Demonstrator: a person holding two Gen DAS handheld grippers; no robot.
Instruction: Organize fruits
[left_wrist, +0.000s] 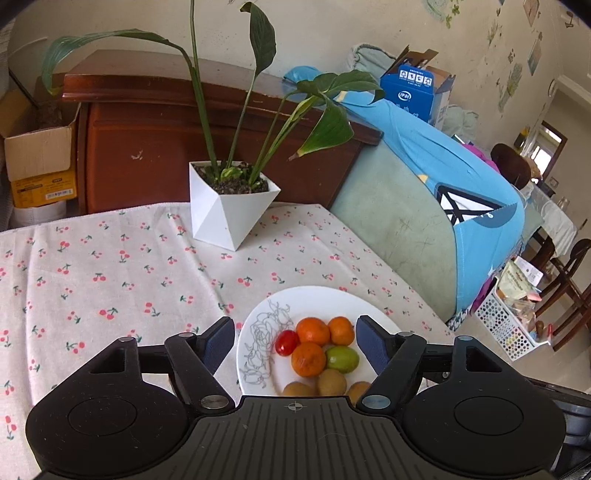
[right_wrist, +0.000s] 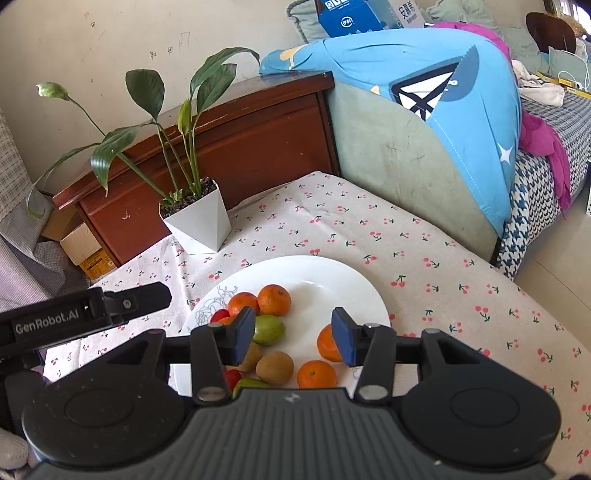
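Observation:
A white plate (left_wrist: 325, 302) (right_wrist: 332, 280) sits on the cherry-print tablecloth and holds several fruits: orange tangerines (left_wrist: 312, 331) (right_wrist: 273, 299), a green fruit (left_wrist: 342, 358) (right_wrist: 269, 329), brown kiwis (left_wrist: 331, 381) (right_wrist: 275, 367) and a red cherry tomato (left_wrist: 286, 342) (right_wrist: 220, 315). My left gripper (left_wrist: 295, 341) is open and empty, hovering over the plate's near side. My right gripper (right_wrist: 293, 336) is open and empty above the fruits, a tangerine (right_wrist: 325, 343) just beside its right finger. The left gripper's body (right_wrist: 85, 314) shows at the left of the right wrist view.
A white angular pot with a leafy plant (left_wrist: 231, 206) (right_wrist: 199, 221) stands at the table's far side. Behind it is a wooden cabinet (left_wrist: 207, 136) (right_wrist: 236, 140). A sofa with a blue cloth (left_wrist: 443, 177) (right_wrist: 443, 122) borders the table's right edge.

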